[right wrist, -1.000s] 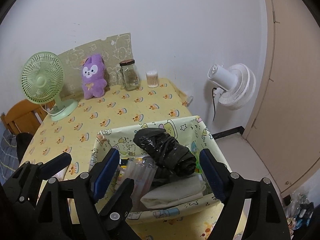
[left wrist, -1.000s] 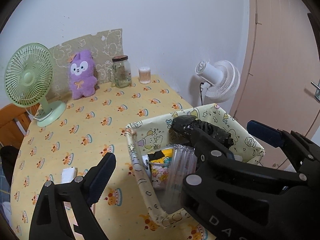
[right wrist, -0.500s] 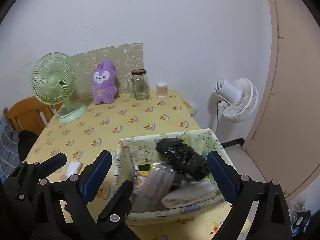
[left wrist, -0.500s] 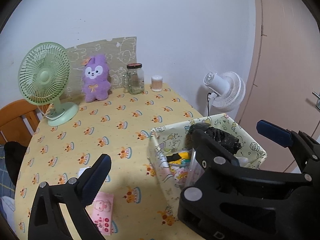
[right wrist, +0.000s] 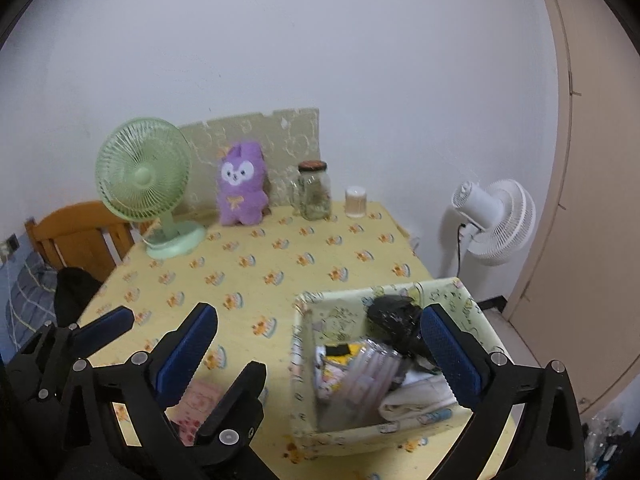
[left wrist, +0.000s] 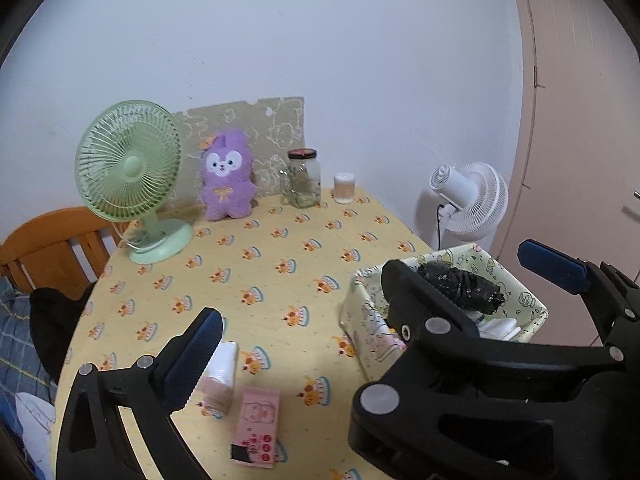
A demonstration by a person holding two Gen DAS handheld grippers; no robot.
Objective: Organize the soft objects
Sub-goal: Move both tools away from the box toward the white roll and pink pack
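Note:
A cartoon-print fabric basket (right wrist: 360, 436) stands at the table's near right corner. In it lie a black plastic bundle (right wrist: 390, 314), clear packets and a white folded cloth (right wrist: 416, 396). The purple plush (right wrist: 241, 184) sits upright against the back wall. My right gripper (right wrist: 318, 352) hovers above and behind the basket, its jaws opening with nothing pressed between the pads. My left gripper (left wrist: 372, 312) is open and empty; the right gripper's black arm crosses between its fingers. A white tissue pack (left wrist: 224, 364) and a pink packet (left wrist: 258, 424) lie by its left finger.
At the table's back left stands a green desk fan (left wrist: 128, 160), with a glass jar (left wrist: 304, 178) and a small cotton-swab tub (left wrist: 345, 188) further right. A white fan (right wrist: 496, 220) stands on the floor by the door (right wrist: 592, 160). A wooden chair (left wrist: 52, 240) is at the left.
Both grippers have drawn back and up from the basket, which now looks smaller and farther. The right jaws have widened. The tissue pack and pink packet have come into the left wrist view.

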